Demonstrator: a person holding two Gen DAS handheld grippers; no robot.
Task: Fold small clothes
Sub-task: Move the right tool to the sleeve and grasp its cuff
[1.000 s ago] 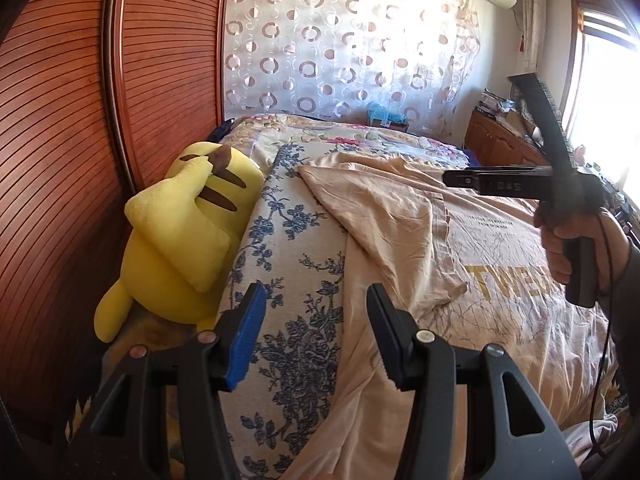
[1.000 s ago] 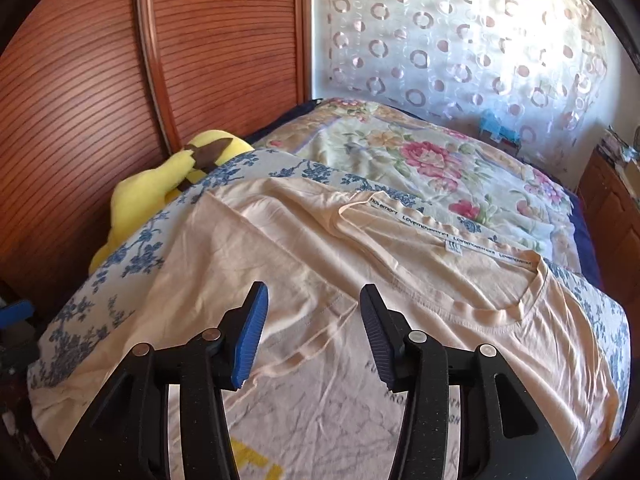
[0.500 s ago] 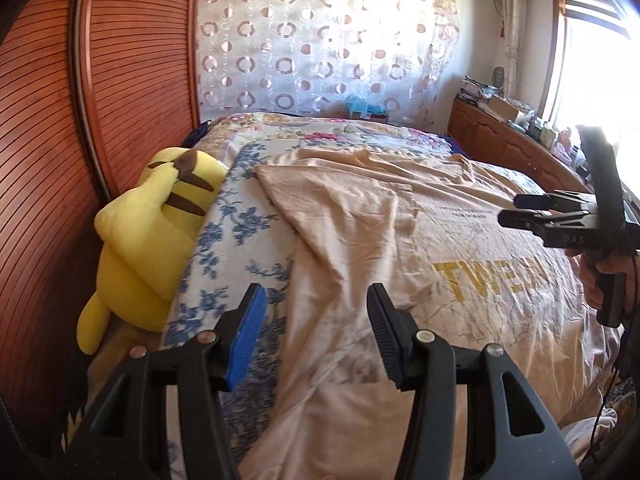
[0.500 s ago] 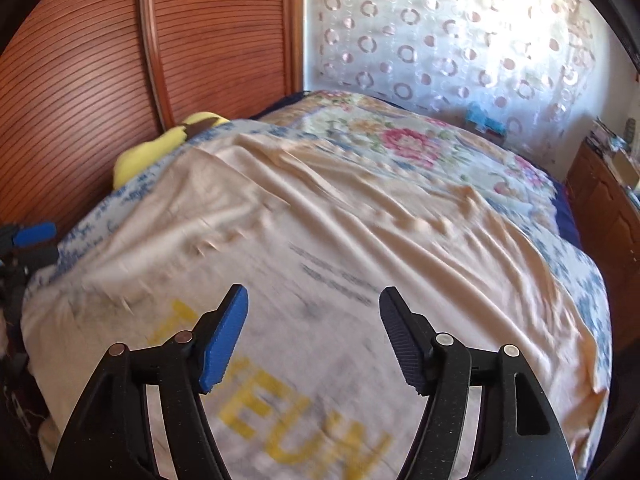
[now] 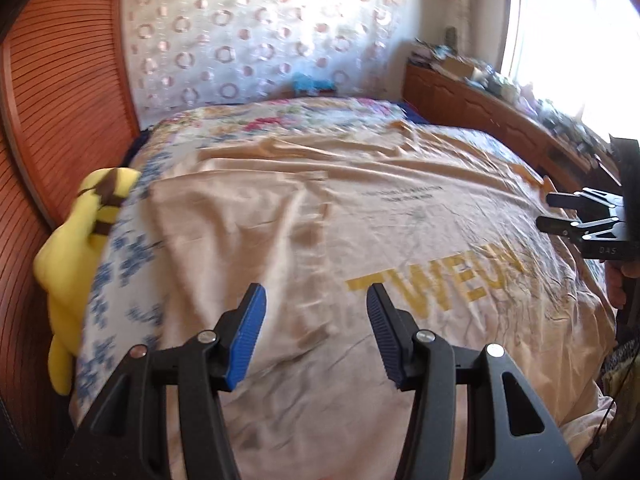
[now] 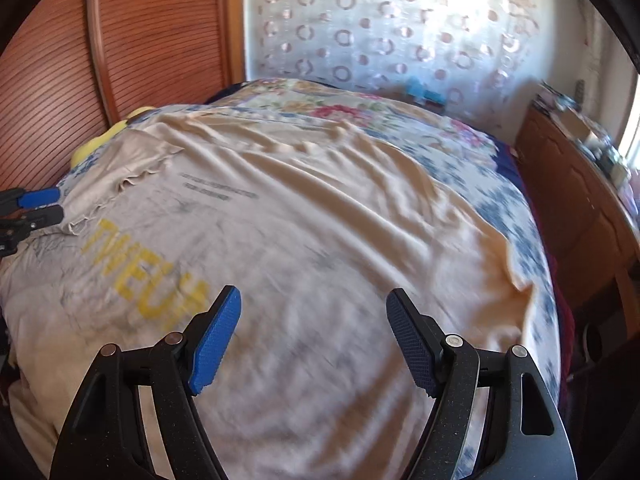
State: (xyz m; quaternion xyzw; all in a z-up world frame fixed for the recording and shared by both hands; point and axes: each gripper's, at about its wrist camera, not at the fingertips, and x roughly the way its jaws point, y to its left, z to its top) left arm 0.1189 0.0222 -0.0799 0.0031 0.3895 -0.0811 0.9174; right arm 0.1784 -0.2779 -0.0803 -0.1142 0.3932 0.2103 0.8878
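Observation:
A peach T-shirt point(image 5: 360, 216) with yellow lettering lies spread flat across the bed; it also shows in the right wrist view point(image 6: 320, 216). My left gripper point(image 5: 316, 312) is open and empty, held just above the shirt near its lower left part. My right gripper point(image 6: 312, 316) is open wide and empty above the shirt's middle. The right gripper also shows at the right edge of the left wrist view point(image 5: 560, 212). The left gripper's blue tips show at the left edge of the right wrist view point(image 6: 36, 204).
A yellow plush toy point(image 5: 76, 236) lies at the bed's left edge against the wooden wardrobe doors point(image 5: 52, 92). A blue floral sheet point(image 6: 516, 216) lies under the shirt. A wooden cabinet point(image 5: 500, 120) with clutter runs along the right under the window.
Both grippers swung right across the bed. The shirt, with its collar side folded over a second ago, now lies spread flat. The right gripper's jaws have opened wider.

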